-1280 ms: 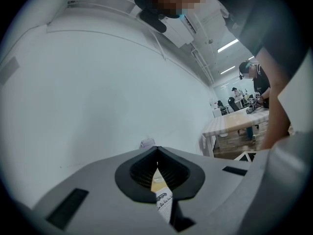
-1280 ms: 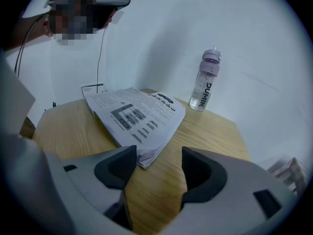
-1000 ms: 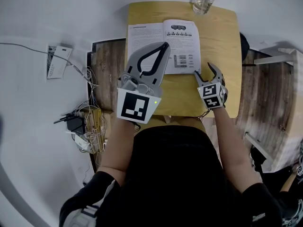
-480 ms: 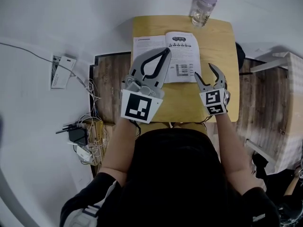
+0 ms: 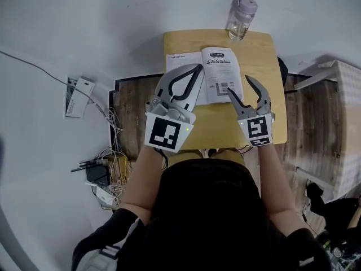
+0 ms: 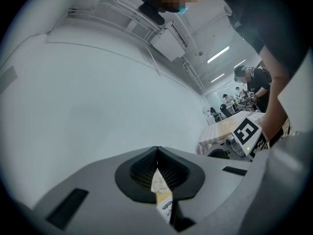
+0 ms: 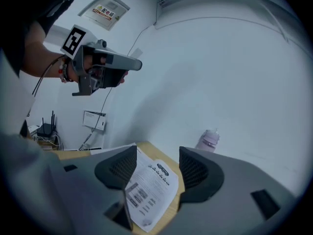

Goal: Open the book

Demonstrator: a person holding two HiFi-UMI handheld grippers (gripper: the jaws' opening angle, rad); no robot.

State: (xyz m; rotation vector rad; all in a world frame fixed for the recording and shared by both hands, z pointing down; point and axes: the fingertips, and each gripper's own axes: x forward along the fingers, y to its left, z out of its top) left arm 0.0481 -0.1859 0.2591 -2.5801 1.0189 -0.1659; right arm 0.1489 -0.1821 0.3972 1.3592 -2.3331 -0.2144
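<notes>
The book is a thin white booklet [image 5: 206, 72] lying open and flat on the small yellow table [image 5: 265, 55], its printed pages facing up. My left gripper [image 5: 197, 68] hangs well above the booklet's left page with its jaws shut and nothing between them. In the left gripper view the left gripper [image 6: 156, 153] shows its tips meeting, with a sliver of page below. My right gripper [image 5: 240, 85] stands open above the booklet's right edge. The right gripper view looks down on the booklet [image 7: 149, 187] through the open right gripper [image 7: 157, 165].
A pale purple bottle [image 5: 241, 17] stands at the table's far edge, also in the right gripper view as the bottle [image 7: 209, 139]. Cables and a router [image 5: 104, 174] lie on the floor at left. Another table [image 5: 344, 100] stands to the right.
Both grippers have drawn back and up from the booklet, which looks smaller and farther. The booklet lies open as before. The left stays shut, the right open.
</notes>
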